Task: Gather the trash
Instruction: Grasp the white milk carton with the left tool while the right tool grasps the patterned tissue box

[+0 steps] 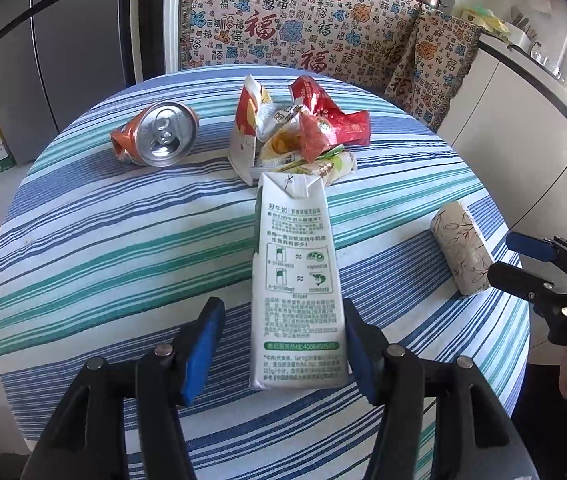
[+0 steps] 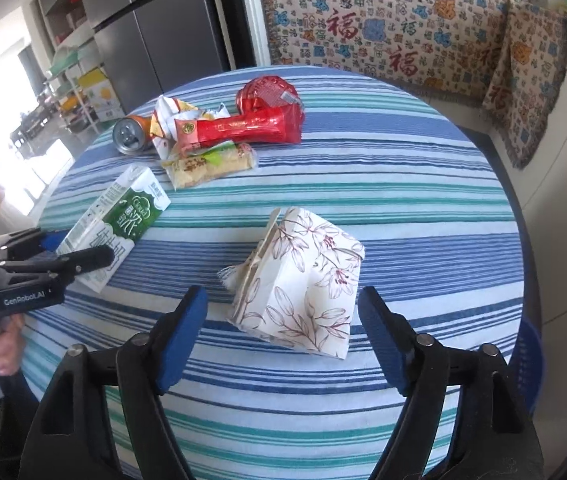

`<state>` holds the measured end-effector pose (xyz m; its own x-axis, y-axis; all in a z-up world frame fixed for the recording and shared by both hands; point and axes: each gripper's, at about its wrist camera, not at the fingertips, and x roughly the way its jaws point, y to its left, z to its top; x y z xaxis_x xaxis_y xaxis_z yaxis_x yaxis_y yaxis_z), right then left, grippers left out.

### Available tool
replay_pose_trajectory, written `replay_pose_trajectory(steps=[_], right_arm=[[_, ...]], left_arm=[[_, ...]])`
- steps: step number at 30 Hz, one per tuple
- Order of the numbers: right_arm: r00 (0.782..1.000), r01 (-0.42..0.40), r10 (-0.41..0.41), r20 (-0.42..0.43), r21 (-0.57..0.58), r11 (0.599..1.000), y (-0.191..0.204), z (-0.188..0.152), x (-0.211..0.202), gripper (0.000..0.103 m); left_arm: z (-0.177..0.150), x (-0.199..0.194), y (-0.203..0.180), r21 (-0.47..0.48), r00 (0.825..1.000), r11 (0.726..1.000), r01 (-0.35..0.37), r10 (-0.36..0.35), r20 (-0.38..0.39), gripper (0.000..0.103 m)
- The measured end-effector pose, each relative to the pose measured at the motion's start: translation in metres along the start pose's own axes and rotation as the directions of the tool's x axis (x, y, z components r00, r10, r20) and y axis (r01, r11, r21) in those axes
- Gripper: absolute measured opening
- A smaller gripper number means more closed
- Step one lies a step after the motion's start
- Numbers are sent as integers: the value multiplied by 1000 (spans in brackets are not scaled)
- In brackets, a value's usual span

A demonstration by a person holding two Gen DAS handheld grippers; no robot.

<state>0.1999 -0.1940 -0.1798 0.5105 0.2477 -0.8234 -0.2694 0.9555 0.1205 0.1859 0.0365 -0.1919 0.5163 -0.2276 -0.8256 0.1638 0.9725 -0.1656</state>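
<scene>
milk carton [image 1: 297, 280] lies between the wide left gripper [image 1: 283, 356] pads, untouched; tissue pack [image 2: 299, 284] between the wide right gripper [image 2: 283, 340]

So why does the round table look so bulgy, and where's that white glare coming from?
Left wrist view: the fisheye lens bows the blue-and-green striped tablecloth, and daylight burns out the right edge. Right wrist view: the same bulge, with glare from the left behind the crushed orange drink can; corners go dark.
</scene>
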Motion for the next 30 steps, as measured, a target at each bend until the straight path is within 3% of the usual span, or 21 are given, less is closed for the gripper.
replay_pose_trajectory(steps=[3,8,14,15,16,18,30], right_arm=[[1000,13,-13,-23,-5,1000,7,10,3,86],[994,81,-81,-79,4,997,18,17,21,85],[989,104,-99,-112,36,994,13,20,30,85],[987,109,-105,-122,26,994,13,21,32,83],[985,114,-110,-131,18,993,14,21,33,80],[983,107,-102,-154,26,994,12,21,36,43],[997,41,-36,-63,68,997,-5,15,-18,39]], left_arm=[[7,-1,-4,24,1000,1000,-1,1,5,66],[17,9,-9,65,998,997,-50,52,-21,66],[20,17,-9,93,995,992,-84,90,-53,65],[19,17,-10,99,995,991,-85,90,-46,59],[18,16,-11,102,996,992,-79,84,-43,39],[18,14,-12,96,996,993,-68,72,-42,40],[26,-16,-58,151,1000,988,9,-14,27,40]])
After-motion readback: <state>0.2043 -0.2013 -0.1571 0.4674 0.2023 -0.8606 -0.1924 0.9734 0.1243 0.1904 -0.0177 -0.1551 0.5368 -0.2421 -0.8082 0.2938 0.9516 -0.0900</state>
